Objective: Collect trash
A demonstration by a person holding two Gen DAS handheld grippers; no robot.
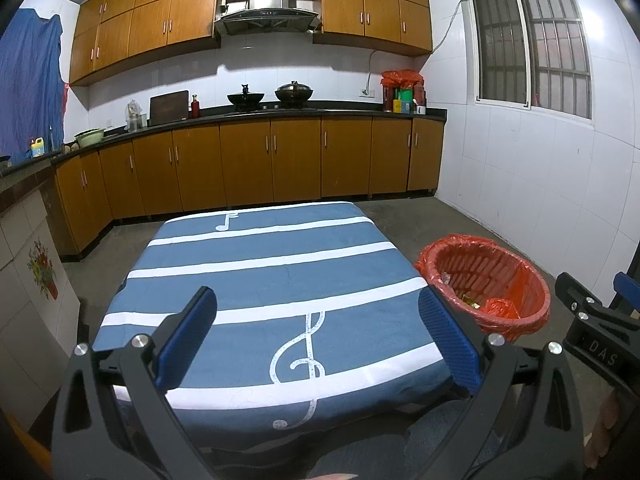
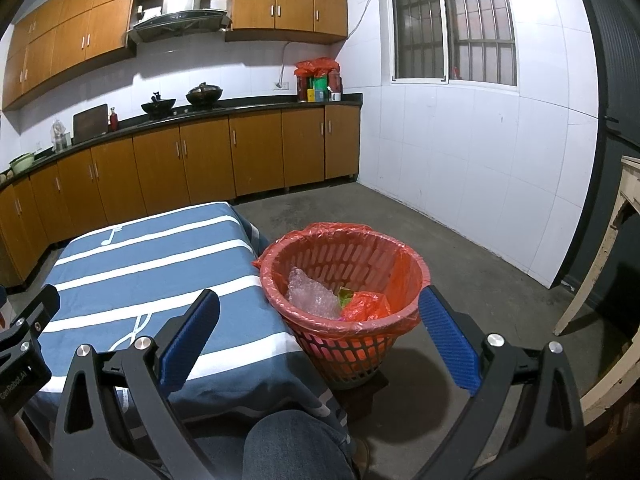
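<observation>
The kitchen counter [image 1: 256,114] with its brown cabinets runs along the far wall, carrying two dark woks, a red bottle and a cluster of containers under a red bag at its right end; a barred window [image 1: 528,40] sits in the white tiled wall on the right. Nearer, a table [image 1: 264,280] under a blue cloth with white stripes and music notes fills the middle ground; its near edge is cut off by the tool frames and by the person's knee [image 2: 292,444] in blue denim.

Just right of the table stands the red basket [image 2: 348,344], lined with a red plastic bag [image 2: 340,236] folded over its rim, set on a small dark block on the concrete floor. Inside lie a crumpled clear plastic wrap [image 2: 310,294], a crumpled red bag [image 2: 366,306] and a scrap of green and yellow packaging, too small to identify.

The left gripper [image 1: 318,338] hangs level over the near half of the table, its blue pads spread wide and holding nothing; the right gripper [image 2: 320,338] is held level just before the basket, likewise spread wide and empty, one pad over the table edge and the other over the floor. Each tool shows only as a black edge in the other's view.
</observation>
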